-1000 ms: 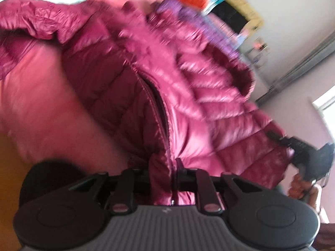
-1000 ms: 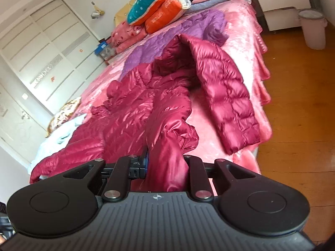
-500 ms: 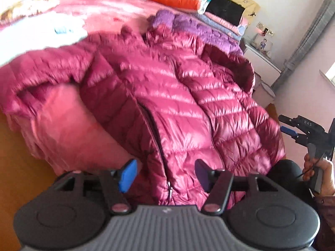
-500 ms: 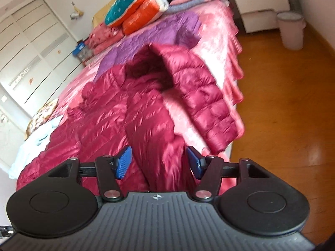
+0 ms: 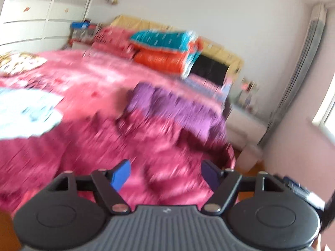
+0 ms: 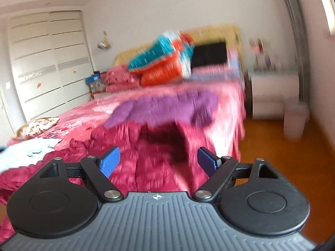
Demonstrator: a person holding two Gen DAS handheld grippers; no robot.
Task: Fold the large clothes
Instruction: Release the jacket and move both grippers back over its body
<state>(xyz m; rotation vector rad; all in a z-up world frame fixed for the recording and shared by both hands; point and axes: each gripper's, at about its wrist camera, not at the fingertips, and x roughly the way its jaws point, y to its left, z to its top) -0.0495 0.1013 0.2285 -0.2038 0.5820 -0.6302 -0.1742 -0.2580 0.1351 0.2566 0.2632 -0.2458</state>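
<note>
A large magenta puffer jacket lies spread on the pink bed, blurred by motion. It also shows in the right wrist view, with its dark hood opening near the bed's edge. My left gripper is open and empty, held above the jacket's near hem. My right gripper is open and empty, held above the jacket near the bed's right side.
A purple garment lies beyond the jacket. Teal and orange folded quilts are stacked at the headboard. A white cloth lies at the left. A white nightstand and a bin stand on the wooden floor at the right.
Both grippers let go of the jacket's hem, opened wide and lifted, tilting up so the views now show the far bed and wall. The jacket stays on the bed.
</note>
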